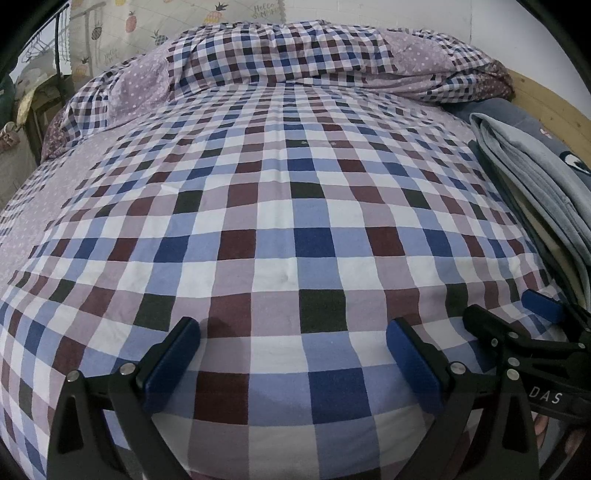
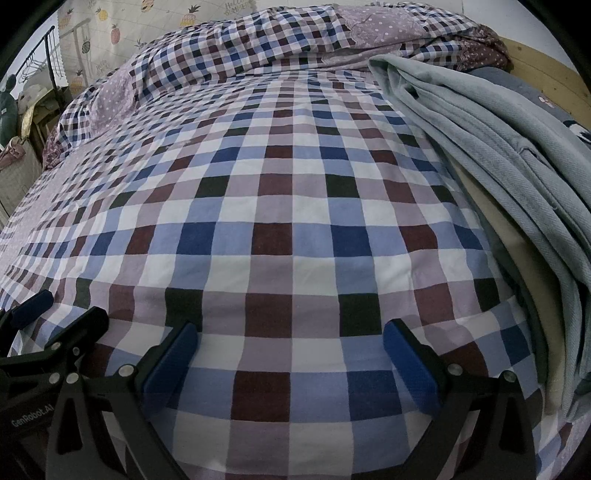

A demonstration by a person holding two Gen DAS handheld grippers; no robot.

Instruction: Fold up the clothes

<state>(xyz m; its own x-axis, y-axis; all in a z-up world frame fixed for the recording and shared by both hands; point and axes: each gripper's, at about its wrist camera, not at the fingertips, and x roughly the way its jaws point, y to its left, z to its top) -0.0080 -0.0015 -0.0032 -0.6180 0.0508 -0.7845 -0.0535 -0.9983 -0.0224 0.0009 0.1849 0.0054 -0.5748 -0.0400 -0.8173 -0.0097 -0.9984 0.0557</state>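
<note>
A light grey-blue garment (image 1: 535, 177) (image 2: 498, 155) lies bunched in long folds along the right edge of the bed. My left gripper (image 1: 291, 347) hovers low over the checked sheet near the front edge, open, with nothing between its blue pads. My right gripper (image 2: 290, 343) hangs beside it, also open and holding nothing, with the garment off to its right. Each gripper shows in the other's view: the right gripper (image 1: 513, 314) at lower right, the left gripper (image 2: 59, 314) at lower left. Neither touches the garment.
The checked bed sheet (image 1: 280, 206) (image 2: 280, 206) fills both views. A bunched checked duvet (image 1: 295, 55) (image 2: 288, 40) lies across the far end. A dark blue-grey item (image 1: 517, 114) sits under the garment, against a wooden board (image 1: 554, 103). A pineapple curtain (image 1: 147, 22) hangs at the back left.
</note>
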